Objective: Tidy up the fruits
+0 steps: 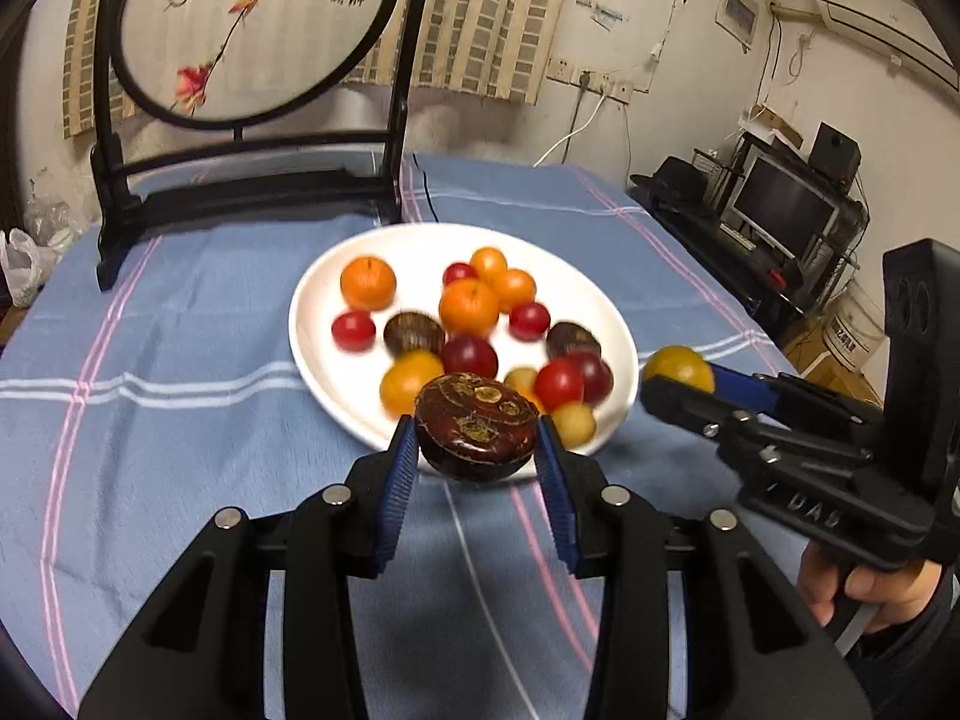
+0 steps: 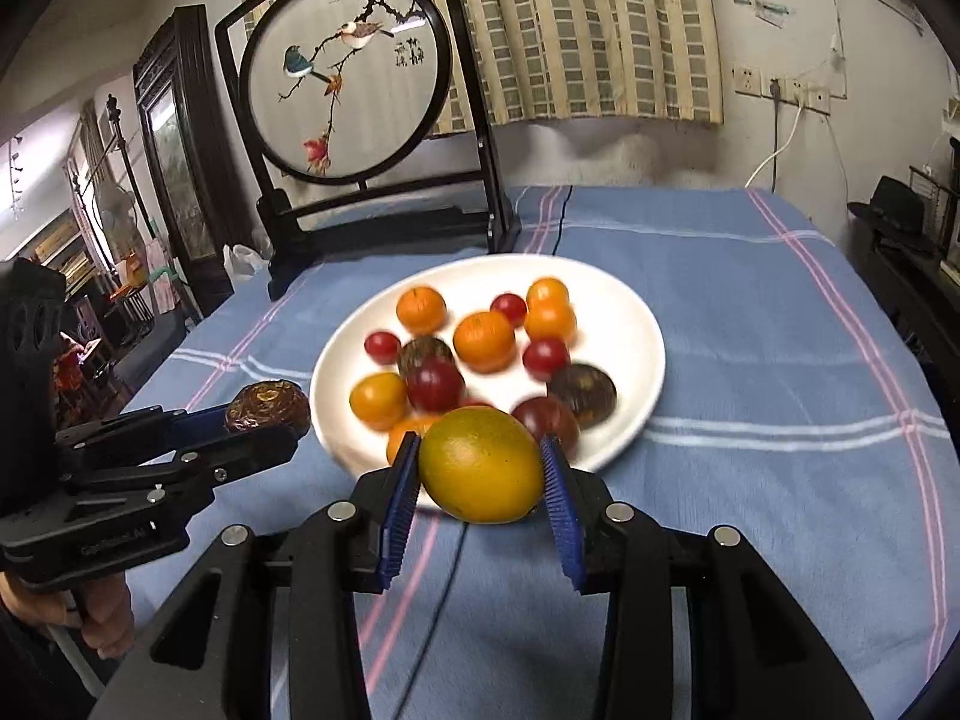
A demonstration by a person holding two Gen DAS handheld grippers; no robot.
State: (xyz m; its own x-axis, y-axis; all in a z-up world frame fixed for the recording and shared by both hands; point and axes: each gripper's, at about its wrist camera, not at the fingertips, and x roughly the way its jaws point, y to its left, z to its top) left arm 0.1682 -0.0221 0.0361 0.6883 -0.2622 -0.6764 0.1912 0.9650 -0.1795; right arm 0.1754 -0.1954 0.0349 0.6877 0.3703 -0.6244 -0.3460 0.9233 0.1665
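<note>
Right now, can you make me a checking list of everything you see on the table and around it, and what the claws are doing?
Surface: blue cloth with pink and white stripes covers the table.
Job's things: round white plate holds small orange, red and dark brown fruits.
Clutter: black wooden stand with a round bird painting behind the plate.
Claws: left claw shut on a dark brown flattish fruit; right claw shut on a yellow-green round fruit, both at the plate's near edge.
Cables: thin dark cord on the cloth; white cable from the wall sockets.
Surroundings: striped curtain, dark monitor.
</note>
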